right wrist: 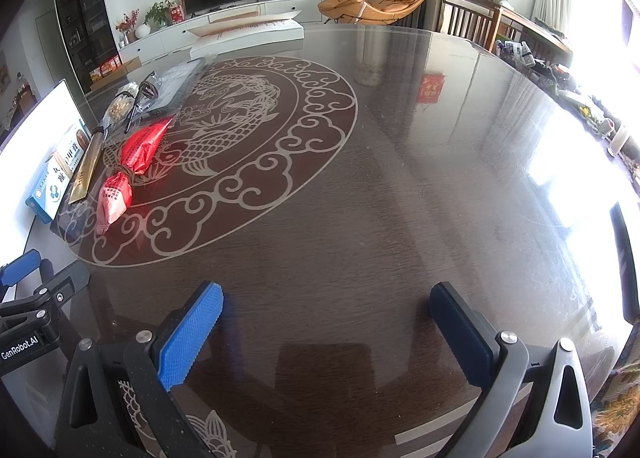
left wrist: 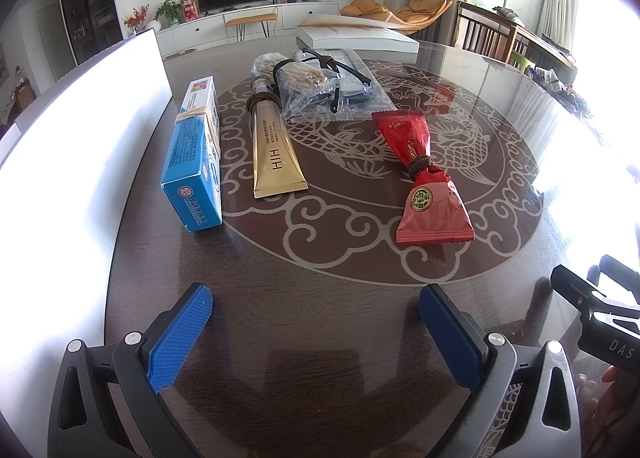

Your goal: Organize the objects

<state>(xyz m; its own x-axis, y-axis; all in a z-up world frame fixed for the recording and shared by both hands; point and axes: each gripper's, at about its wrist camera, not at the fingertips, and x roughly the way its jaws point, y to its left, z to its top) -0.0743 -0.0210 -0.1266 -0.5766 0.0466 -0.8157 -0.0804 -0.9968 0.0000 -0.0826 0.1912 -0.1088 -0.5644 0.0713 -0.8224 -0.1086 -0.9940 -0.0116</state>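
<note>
On the dark round table (left wrist: 320,318) lie a blue box (left wrist: 194,162) with a rubber band around it, a gold tube (left wrist: 274,154) with a cord around its neck, a clear bag of cotton swabs (left wrist: 300,78) tied with black cord, and a red snack packet (left wrist: 424,174) tied at its middle. My left gripper (left wrist: 316,312) hovers open in front of them, nothing between its blue pads. In the right wrist view the red packet (right wrist: 124,170), gold tube (right wrist: 86,170) and blue box (right wrist: 52,186) sit far left. My right gripper (right wrist: 326,312) is open over bare table.
A white board (left wrist: 80,130) stands along the table's left edge. A flat white box (left wrist: 356,36) lies at the far side. A clear flat pouch (left wrist: 352,86) sits under the swab bag. Chairs (left wrist: 492,34) stand at the back right. The other gripper's body (left wrist: 600,310) shows at right.
</note>
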